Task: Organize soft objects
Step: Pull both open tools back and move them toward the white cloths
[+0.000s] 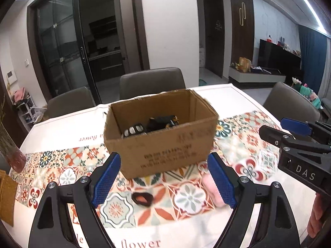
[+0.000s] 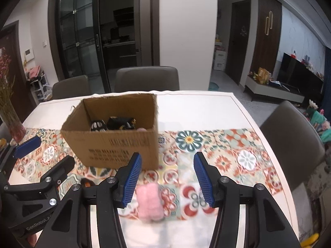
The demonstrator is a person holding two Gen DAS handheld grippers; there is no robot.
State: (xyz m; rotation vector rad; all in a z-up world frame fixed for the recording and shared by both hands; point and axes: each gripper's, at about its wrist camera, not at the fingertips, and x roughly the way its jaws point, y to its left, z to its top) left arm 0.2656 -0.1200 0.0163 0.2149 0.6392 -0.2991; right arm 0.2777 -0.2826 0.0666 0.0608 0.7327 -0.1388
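An open cardboard box (image 1: 161, 144) stands on the patterned tablecloth and holds black, white and yellow soft items (image 1: 153, 125); it also shows in the right wrist view (image 2: 115, 138). A pink fuzzy soft item (image 2: 150, 203) lies on the table in front of the box, partly behind my left gripper's right finger in the left wrist view (image 1: 210, 188). A small black and orange soft item (image 1: 142, 198) lies near it, also glimpsed in the right wrist view (image 2: 86, 183). My left gripper (image 1: 163, 183) is open and empty above these items. My right gripper (image 2: 168, 183) is open and empty above the pink item.
A vase with dried flowers (image 2: 12, 122) stands at the table's left edge. Grey chairs (image 1: 152, 82) stand around the table (image 2: 206, 107). An orange-brown item (image 1: 7, 198) lies at the near left. The right gripper shows at the right in the left wrist view (image 1: 289, 132).
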